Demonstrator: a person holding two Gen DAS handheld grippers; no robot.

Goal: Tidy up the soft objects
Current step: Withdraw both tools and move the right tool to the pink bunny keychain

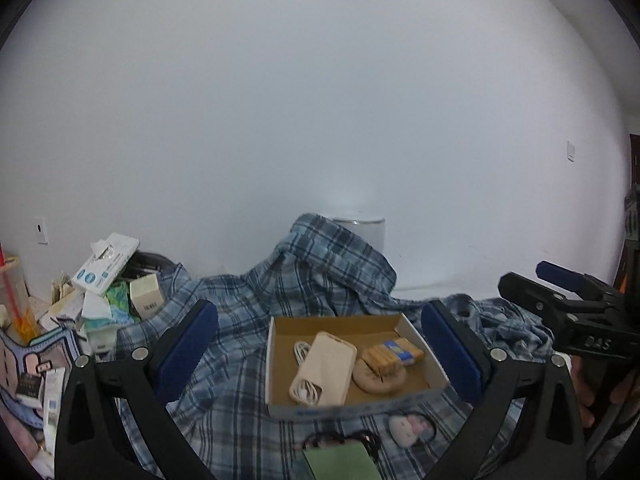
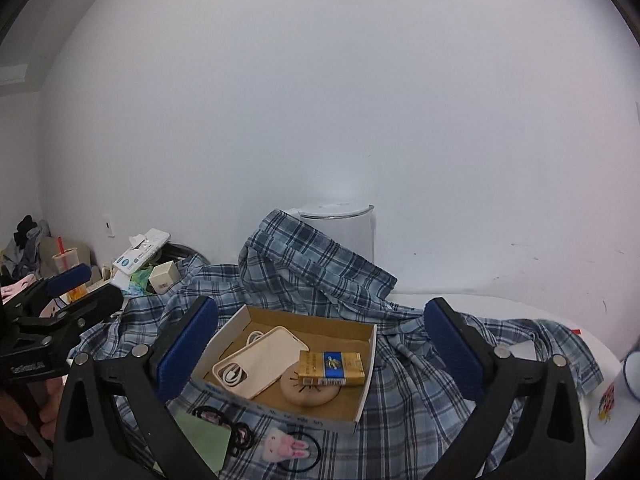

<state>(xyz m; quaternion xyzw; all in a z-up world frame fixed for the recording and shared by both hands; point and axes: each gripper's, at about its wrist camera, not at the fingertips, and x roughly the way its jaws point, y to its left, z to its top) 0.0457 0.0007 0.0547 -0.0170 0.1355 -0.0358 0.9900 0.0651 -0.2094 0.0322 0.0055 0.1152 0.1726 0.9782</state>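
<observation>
A crumpled blue plaid shirt (image 1: 320, 272) (image 2: 304, 272) lies spread over the table against the white wall. On top of it sits a shallow cardboard box (image 1: 344, 322) (image 2: 362, 392) with a cream phone case (image 1: 328, 364) (image 2: 260, 360), a white cable, a yellow and blue pack (image 2: 332, 368) and a round tan disc. A small bunny plush on a hair tie (image 2: 282, 450) (image 1: 406, 430) lies in front of the box. My left gripper (image 1: 320, 348) is open, above the box. My right gripper (image 2: 320, 348) is open too, with nothing between its fingers.
A white kettle (image 2: 344, 232) stands behind the shirt. A pile of tissue packs and small boxes (image 1: 104, 288) (image 2: 144, 264) crowds the back left. A green pad (image 1: 340, 460) and black hair ties (image 2: 216, 416) lie near the front. A printed cup (image 2: 616, 400) stands at far right.
</observation>
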